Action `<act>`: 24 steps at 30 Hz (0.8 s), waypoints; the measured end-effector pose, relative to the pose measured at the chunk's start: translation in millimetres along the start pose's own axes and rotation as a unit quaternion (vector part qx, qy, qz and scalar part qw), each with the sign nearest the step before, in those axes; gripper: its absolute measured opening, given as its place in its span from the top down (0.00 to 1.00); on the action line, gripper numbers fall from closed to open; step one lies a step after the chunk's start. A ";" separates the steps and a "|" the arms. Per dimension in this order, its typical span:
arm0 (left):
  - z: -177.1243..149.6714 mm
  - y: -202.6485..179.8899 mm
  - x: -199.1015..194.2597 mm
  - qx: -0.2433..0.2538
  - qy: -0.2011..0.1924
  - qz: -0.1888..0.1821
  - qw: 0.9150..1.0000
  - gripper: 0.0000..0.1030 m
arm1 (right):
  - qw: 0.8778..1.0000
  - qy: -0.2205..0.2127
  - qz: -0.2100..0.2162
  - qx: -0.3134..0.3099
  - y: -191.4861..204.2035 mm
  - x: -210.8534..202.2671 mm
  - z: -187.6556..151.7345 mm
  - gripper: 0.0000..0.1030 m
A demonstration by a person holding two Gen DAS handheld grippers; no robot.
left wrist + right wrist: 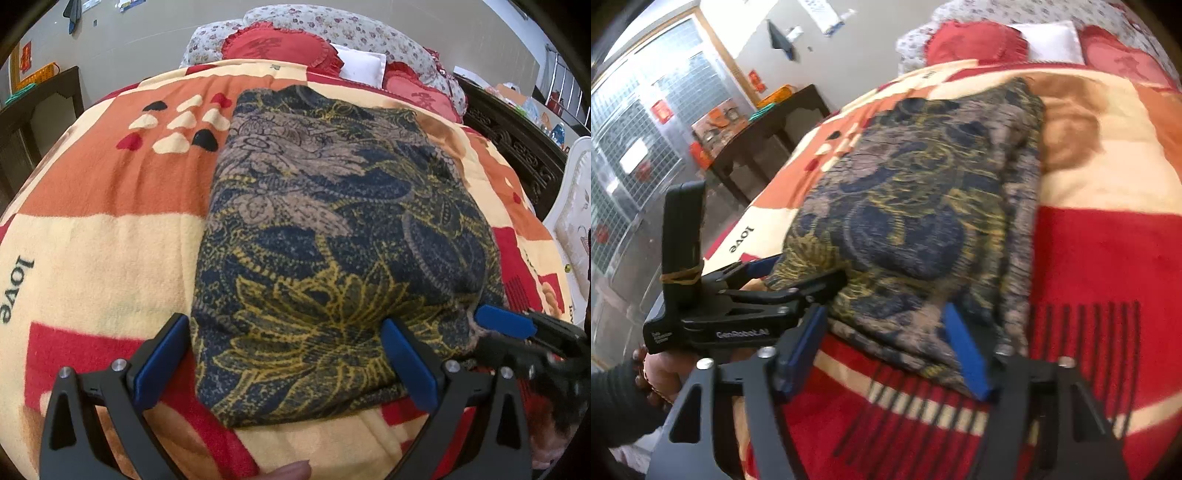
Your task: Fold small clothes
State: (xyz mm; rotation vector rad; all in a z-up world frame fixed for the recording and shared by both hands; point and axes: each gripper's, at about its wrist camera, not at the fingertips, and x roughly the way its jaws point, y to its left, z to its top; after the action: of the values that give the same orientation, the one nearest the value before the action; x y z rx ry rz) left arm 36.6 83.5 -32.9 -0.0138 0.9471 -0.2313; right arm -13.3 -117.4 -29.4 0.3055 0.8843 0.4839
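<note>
So the folded garment point(332, 240), a dark navy knit with gold and tan flower patterns, is lying flat in the middle of the bed on a fleece blanket point(92, 229) with red, orange and cream blocks and "love" printed on it.

The left gripper point(286, 363) sits at the near edge of the garment with its blue pads spread wide, one on each side of the near left corner of the cloth, not pinching anything as far as I can see. The right gripper point(886, 350) is at the near right corner, jaws roughly half apart with the cloth's edge between them; the pads don't look pressed on it, though the picture is blurry there. The two tools are very close, nearly bumping at that front edge.

Around it: two red heart cushions point(280, 46), a white pillow point(360, 61) and a floral quilt point(332, 22) piled at the head of the bed. A dark wooden side table point(768, 136) with clutter stands off the far side, by a barred window point(639, 122). A dark sleeve point(617, 398) shows behind the left tool.
</note>
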 end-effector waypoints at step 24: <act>-11.6 -47.2 -46.2 0.036 -0.020 0.022 0.999 0.00 | 0.975 -0.040 -0.213 -0.041 19.6 -49.7 3.9 0.64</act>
State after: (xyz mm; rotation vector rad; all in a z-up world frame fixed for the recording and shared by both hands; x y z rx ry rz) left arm -7.6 47.8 2.7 0.0685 0.8989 -0.2236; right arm -42.4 -126.9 14.6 0.0544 0.8196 0.1089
